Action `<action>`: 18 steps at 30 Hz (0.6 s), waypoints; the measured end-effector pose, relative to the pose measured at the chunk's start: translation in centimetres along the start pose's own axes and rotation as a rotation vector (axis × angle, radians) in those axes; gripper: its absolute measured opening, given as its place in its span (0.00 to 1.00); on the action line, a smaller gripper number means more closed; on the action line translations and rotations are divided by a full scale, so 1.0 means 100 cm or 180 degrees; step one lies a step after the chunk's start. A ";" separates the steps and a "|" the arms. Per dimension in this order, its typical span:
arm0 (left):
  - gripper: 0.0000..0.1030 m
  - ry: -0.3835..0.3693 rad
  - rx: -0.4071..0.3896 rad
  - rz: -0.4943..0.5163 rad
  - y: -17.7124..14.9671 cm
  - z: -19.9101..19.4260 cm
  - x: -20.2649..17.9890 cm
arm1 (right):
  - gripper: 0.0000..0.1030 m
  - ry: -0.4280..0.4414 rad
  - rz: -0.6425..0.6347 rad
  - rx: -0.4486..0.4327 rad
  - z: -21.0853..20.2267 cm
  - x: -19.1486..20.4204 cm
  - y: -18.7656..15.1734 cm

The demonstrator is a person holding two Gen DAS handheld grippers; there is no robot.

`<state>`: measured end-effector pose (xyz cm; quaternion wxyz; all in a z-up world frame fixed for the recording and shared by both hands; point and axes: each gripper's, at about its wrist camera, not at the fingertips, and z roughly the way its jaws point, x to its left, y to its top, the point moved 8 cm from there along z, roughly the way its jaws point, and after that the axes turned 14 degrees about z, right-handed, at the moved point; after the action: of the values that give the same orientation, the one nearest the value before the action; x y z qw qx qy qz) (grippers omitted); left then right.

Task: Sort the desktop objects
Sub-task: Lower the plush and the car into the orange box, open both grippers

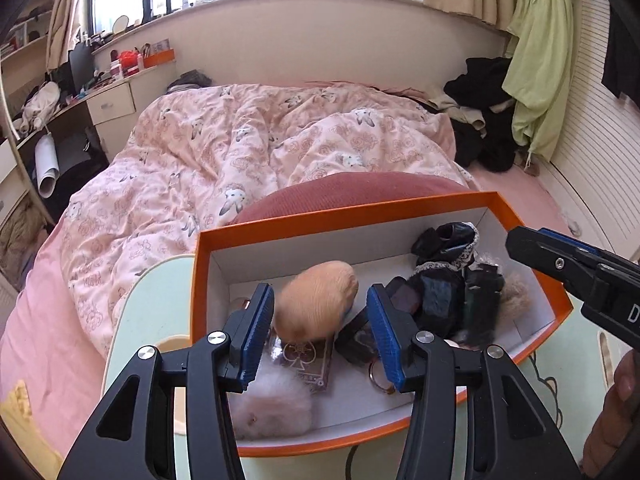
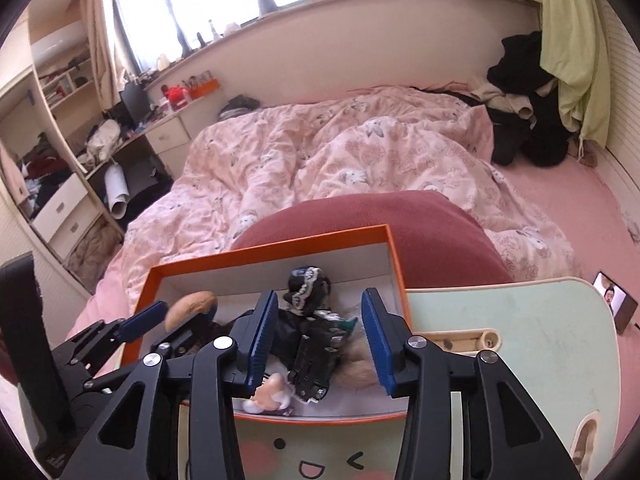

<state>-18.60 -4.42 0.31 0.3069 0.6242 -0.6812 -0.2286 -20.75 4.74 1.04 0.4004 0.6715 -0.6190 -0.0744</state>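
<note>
Both grippers [image 1: 320, 336] [image 2: 320, 344] open over box [image 1: 360, 212], plush [image 1: 316, 304] seemingly loose

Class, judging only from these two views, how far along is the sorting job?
Done: the orange box already holds a tan plush, black items, a white pompom and a card deck. In hand: nothing; the left tongs and right tongs both hover open over the box. Left: nothing loose visible on the table.
</note>
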 end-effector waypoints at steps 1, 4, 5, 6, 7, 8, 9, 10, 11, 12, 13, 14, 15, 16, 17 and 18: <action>0.54 0.0010 -0.0051 -0.0037 -0.004 -0.004 0.003 | 0.42 -0.0006 -0.0035 -0.0045 -0.005 -0.002 -0.002; 0.63 -0.0087 -0.0176 -0.0129 -0.014 -0.020 0.003 | 0.42 -0.0057 -0.0128 -0.0183 -0.021 -0.010 -0.008; 0.65 -0.0107 -0.0175 -0.0131 -0.017 -0.024 0.001 | 0.43 -0.0085 -0.0157 -0.0220 -0.027 -0.012 -0.011; 0.65 -0.0122 -0.0170 -0.0117 -0.021 -0.029 -0.003 | 0.43 -0.0113 -0.0181 -0.0245 -0.031 -0.014 -0.015; 0.65 -0.0138 -0.0178 -0.0082 -0.026 -0.035 -0.008 | 0.43 -0.0147 -0.0205 -0.0254 -0.034 -0.016 -0.019; 0.65 -0.0147 -0.0187 -0.0035 -0.030 -0.039 -0.012 | 0.43 -0.0193 -0.0240 -0.0265 -0.038 -0.017 -0.024; 0.65 -0.0103 -0.0234 0.0001 -0.033 -0.046 -0.017 | 0.43 -0.0226 -0.0279 -0.0272 -0.041 -0.018 -0.030; 0.68 -0.0054 -0.0276 0.0044 -0.037 -0.053 -0.021 | 0.44 -0.0254 -0.0314 -0.0270 -0.044 -0.019 -0.035; 0.71 -0.0051 -0.0278 0.0082 -0.040 -0.057 -0.025 | 0.45 -0.0288 -0.0354 -0.0267 -0.047 -0.020 -0.042; 0.72 -0.0023 -0.0308 0.0119 -0.042 -0.062 -0.029 | 0.47 -0.0310 -0.0389 -0.0255 -0.049 -0.020 -0.049; 0.73 0.0006 -0.0309 0.0123 -0.046 -0.067 -0.032 | 0.48 -0.0331 -0.0418 -0.0242 -0.051 -0.021 -0.056; 0.73 -0.0017 -0.0318 0.0118 -0.050 -0.071 -0.036 | 0.48 -0.0354 -0.0443 -0.0230 -0.052 -0.022 -0.062; 0.73 -0.0081 -0.0328 0.0124 -0.054 -0.074 -0.041 | 0.49 -0.0374 -0.0459 -0.0227 -0.054 -0.024 -0.067; 0.73 -0.0121 -0.0338 0.0126 -0.057 -0.078 -0.046 | 0.50 -0.0389 -0.0472 -0.0221 -0.055 -0.027 -0.074; 0.73 -0.0145 -0.0355 0.0132 -0.061 -0.081 -0.050 | 0.51 -0.0418 -0.0479 -0.0200 -0.057 -0.030 -0.081; 0.73 -0.0166 -0.0346 0.0156 -0.066 -0.082 -0.055 | 0.51 -0.0445 -0.0484 -0.0170 -0.057 -0.032 -0.087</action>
<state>-7.97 0.88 0.79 0.3280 0.5836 -0.6906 -0.2737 -11.35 9.39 -1.94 0.3672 0.6988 -0.5905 -0.1677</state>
